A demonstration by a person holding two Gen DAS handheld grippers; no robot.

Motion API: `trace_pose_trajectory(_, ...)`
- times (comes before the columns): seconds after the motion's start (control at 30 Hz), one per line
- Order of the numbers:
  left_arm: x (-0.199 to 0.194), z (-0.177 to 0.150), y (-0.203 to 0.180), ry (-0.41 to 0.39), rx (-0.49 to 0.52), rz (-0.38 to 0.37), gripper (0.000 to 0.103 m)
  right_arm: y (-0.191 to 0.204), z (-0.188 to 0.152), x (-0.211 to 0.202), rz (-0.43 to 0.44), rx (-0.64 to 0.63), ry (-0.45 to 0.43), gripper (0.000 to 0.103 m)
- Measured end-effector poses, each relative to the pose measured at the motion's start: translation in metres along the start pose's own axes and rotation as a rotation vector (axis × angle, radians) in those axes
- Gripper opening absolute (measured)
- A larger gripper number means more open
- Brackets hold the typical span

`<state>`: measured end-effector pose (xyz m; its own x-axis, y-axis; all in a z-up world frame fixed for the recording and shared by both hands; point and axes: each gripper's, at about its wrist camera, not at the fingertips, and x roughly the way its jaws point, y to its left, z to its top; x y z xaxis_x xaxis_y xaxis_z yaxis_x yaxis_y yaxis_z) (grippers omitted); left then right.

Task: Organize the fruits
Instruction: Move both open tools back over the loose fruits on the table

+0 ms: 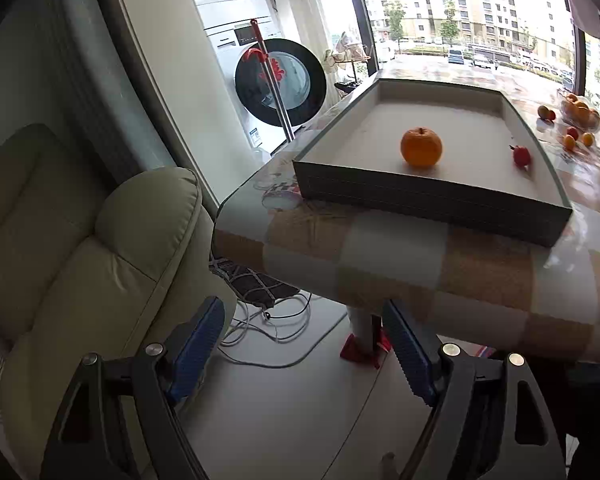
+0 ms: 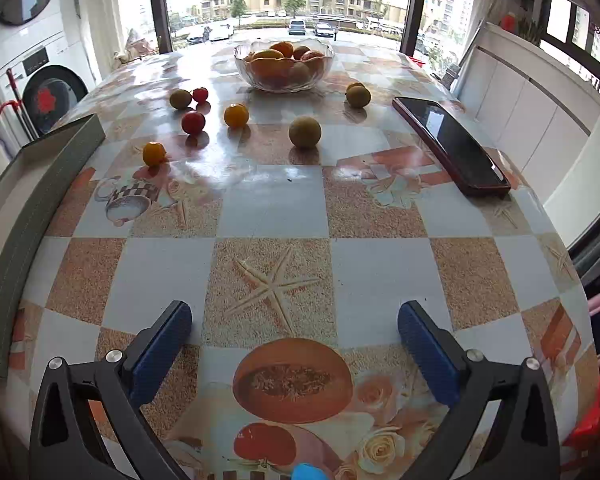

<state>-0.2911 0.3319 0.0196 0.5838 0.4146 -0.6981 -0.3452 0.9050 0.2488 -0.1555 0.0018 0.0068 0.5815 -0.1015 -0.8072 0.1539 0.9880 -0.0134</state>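
Both tongs stand wide and hold nothing: the left tongs point(image 1: 304, 344) hang off the desk's near corner above the floor, the right tongs point(image 2: 294, 344) hover over the checked, glossy desk point(image 2: 272, 208). On to the containers: the shallow grey tray with the white inside point(image 1: 432, 196) carries one large orange point(image 1: 421, 147) near its middle and a small red fruit point(image 1: 521, 156) by its right wall. Further back, the clear glass bowl point(image 2: 284, 65) is heaped with orange and brownish fruits. Loose on the desk between tray and bowl lie a small yellow-orange fruit point(image 2: 153, 153), a red one point(image 2: 193, 122), another orange one point(image 2: 236, 115) and a round green-brown fruit point(image 2: 304, 131). To the right, a dark phone in a red case point(image 2: 452, 144) lies flat, clear of the fruit.
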Motion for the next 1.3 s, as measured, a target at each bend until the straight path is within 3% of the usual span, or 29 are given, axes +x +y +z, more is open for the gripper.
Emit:
trace_pose_trajectory(0.2,-0.028,-0.015,-0.017,0.010,0.091,-0.034,0.082,0.000,-0.002,0.001,0.007,-0.001,-0.022,0.103)
trace_pose_trajectory(0.43,-0.074,-0.012,-0.039,-0.101,0.269,-0.045,0.082,-0.001,-0.004,0.001,0.010,-0.001,-0.033,0.103)
trace_pose_trajectory(0.6,-0.114,0.040,-0.053,-0.185,0.332,-0.076,0.082,-0.001,-0.004,0.001,0.010,-0.002,-0.036,0.103)
trace_pose_trajectory(0.8,-0.167,0.128,-0.082,-0.270,0.417,-0.239,0.083,-0.001,-0.005,-0.001,0.018,-0.006,-0.037,0.103)
trace_pose_trajectory(0.83,-0.171,0.139,-0.090,-0.264,0.416,-0.278,0.087,-0.001,-0.005,-0.001,0.020,-0.007,-0.036,0.103)
trace_pose_trajectory(0.87,-0.172,0.149,-0.097,-0.256,0.413,-0.316,0.103,-0.002,-0.005,-0.001,0.022,-0.009,-0.034,0.103)
trace_pose_trajectory(0.97,-0.167,0.163,-0.125,-0.248,0.412,-0.410,0.103,-0.003,-0.002,0.000,0.053,-0.053,-0.003,0.103)
trace_pose_trajectory(1.07,-0.146,0.161,-0.161,-0.230,0.471,-0.435,0.103,-0.013,-0.002,-0.002,0.141,-0.164,0.051,0.103)
trace_pose_trajectory(1.3,-0.061,0.146,-0.233,-0.068,0.463,-0.530,0.103,-0.075,-0.009,-0.004,0.120,-0.142,0.048,0.103)
